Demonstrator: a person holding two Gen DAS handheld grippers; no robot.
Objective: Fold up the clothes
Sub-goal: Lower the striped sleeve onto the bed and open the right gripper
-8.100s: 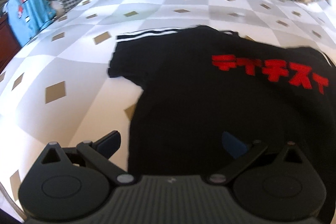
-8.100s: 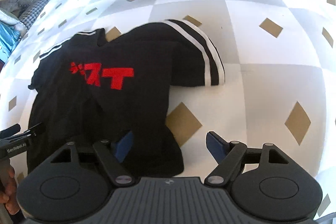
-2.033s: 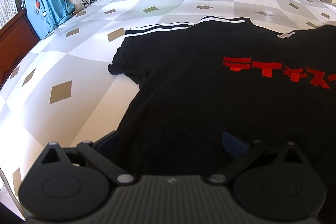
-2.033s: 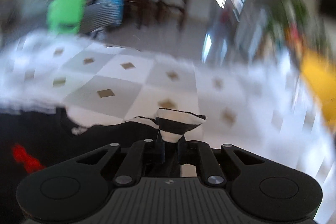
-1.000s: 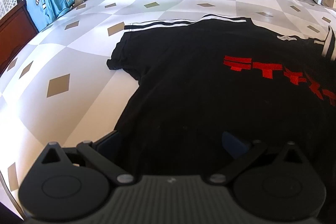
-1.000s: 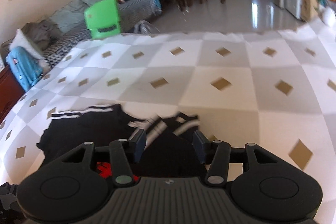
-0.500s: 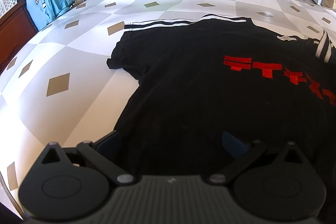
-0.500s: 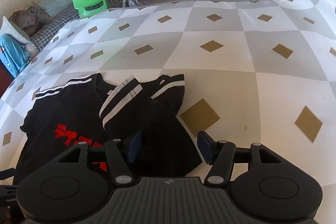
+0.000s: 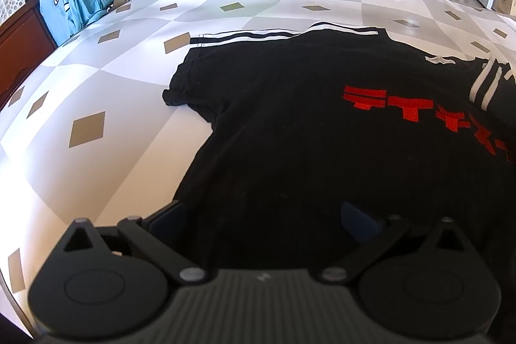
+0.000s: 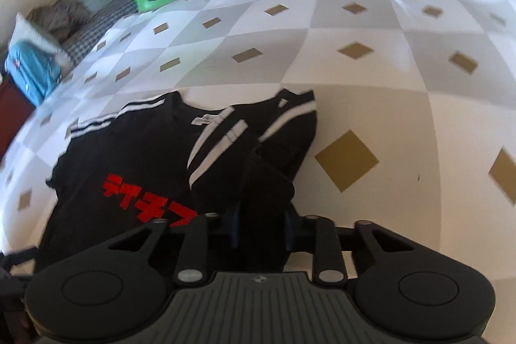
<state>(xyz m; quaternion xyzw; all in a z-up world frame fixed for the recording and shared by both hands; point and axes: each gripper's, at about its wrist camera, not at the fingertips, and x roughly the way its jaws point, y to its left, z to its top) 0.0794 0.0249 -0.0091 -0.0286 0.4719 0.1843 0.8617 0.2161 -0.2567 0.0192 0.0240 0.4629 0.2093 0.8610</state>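
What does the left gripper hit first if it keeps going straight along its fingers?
Most likely the black T-shirt with red lettering: the left gripper stands open over its lower part, fabric straight ahead between the fingers. How near the cloth is, the view does not show.

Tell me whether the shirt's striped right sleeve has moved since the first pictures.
Yes. The striped sleeve lay spread out on the checked cloth; now it is folded inward over the black shirt, next to the red lettering.
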